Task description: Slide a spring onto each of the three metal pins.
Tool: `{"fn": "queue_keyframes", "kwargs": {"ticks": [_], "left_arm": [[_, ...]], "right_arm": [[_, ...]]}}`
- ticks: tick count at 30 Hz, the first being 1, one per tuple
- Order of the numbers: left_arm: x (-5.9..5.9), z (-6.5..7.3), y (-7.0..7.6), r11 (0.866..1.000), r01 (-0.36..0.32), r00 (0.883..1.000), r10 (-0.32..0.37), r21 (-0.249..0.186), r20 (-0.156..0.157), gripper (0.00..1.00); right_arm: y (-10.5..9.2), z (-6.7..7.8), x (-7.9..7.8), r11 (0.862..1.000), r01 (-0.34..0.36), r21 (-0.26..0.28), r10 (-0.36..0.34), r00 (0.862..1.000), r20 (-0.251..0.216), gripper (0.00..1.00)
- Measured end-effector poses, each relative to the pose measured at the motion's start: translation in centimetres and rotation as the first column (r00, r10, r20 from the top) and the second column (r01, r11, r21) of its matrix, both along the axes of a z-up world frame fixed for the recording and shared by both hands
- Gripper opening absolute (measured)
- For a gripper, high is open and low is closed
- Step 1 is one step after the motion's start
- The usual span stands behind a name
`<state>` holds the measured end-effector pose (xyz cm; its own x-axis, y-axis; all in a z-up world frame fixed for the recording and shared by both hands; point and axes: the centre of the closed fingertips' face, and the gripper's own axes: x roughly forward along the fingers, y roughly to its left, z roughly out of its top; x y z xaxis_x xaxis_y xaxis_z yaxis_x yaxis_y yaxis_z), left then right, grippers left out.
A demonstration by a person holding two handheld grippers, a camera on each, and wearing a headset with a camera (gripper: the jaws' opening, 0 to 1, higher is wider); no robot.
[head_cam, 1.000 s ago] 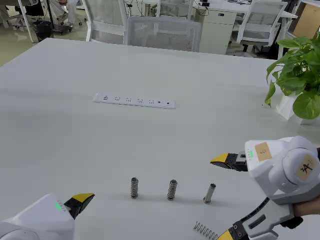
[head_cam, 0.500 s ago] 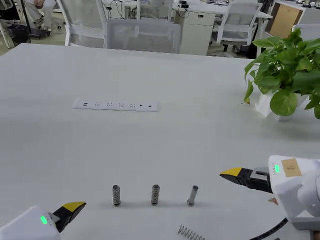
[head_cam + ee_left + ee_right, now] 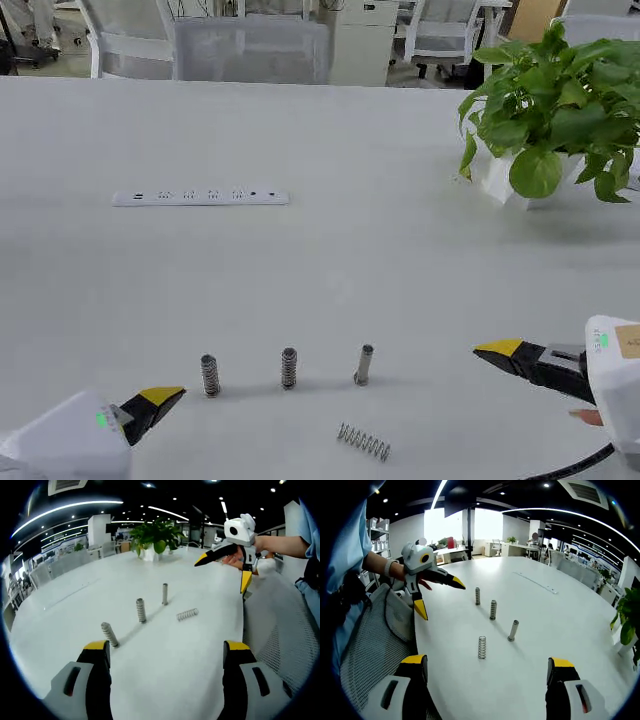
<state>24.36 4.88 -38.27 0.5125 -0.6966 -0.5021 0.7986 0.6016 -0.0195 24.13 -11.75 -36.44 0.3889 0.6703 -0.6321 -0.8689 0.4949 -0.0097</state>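
White table [image 3: 400, 280], loose spring [image 3: 363, 441] by bare pin [image 3: 364, 364], left gripper [image 3: 166, 647], right gripper [image 3: 487, 661] agape

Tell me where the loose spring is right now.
In the head view the loose spring lies flat on the table, just on the person's side of the bare pin at the right end of the row of three.

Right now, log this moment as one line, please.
left gripper open, empty | right gripper open, empty | left pin, middle pin sprung | right pin bare | loose spring flat on table
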Motion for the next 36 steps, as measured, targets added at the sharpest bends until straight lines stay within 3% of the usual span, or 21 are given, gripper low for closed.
{"fn": "queue_keyframes", "kwargs": {"ticks": [8,15,26,30,33,36], "left_arm": [[-0.4,0.0,-2.0,0.994,0.107,0.994,-0.107,0.024,0.009,0.9],[-0.5,-0.7,-4.1,0.976,0.21,0.978,-0.211,0.054,0.0,0.88],[-0.3,-2.7,-7.6,0.92,0.375,0.927,-0.374,0.115,-0.03,0.79],[0.0,-3.1,-9.1,0.892,0.433,0.901,-0.433,0.133,-0.026,0.73],[0.4,-3.7,-9.8,0.88,0.454,0.891,-0.452,0.14,-0.048,0.67],[0.8,-4.3,-10.4,0.87,0.469,0.883,-0.467,0.15,-0.05,0.57]], "right_arm": [[-1.5,-0.2,-0.5,0.999,0.046,0.002,-0.046,0.999,0.003,0.99],[-2.4,-0.5,-1.1,0.996,0.084,0.012,-0.084,0.996,-0.003,0.99],[-2.1,-1.0,-2.5,0.991,0.129,0.048,-0.128,0.992,-0.022,0.99],[-2.1,-1.2,-3.0,0.989,0.14,0.055,-0.139,0.99,-0.032,0.99],[-2.2,-1.2,-3.3,0.985,0.158,0.065,-0.156,0.987,-0.038,0.99],[-2.0,-1.0,-3.3,0.979,0.182,0.09,-0.179,0.983,-0.038,0.99]]}}
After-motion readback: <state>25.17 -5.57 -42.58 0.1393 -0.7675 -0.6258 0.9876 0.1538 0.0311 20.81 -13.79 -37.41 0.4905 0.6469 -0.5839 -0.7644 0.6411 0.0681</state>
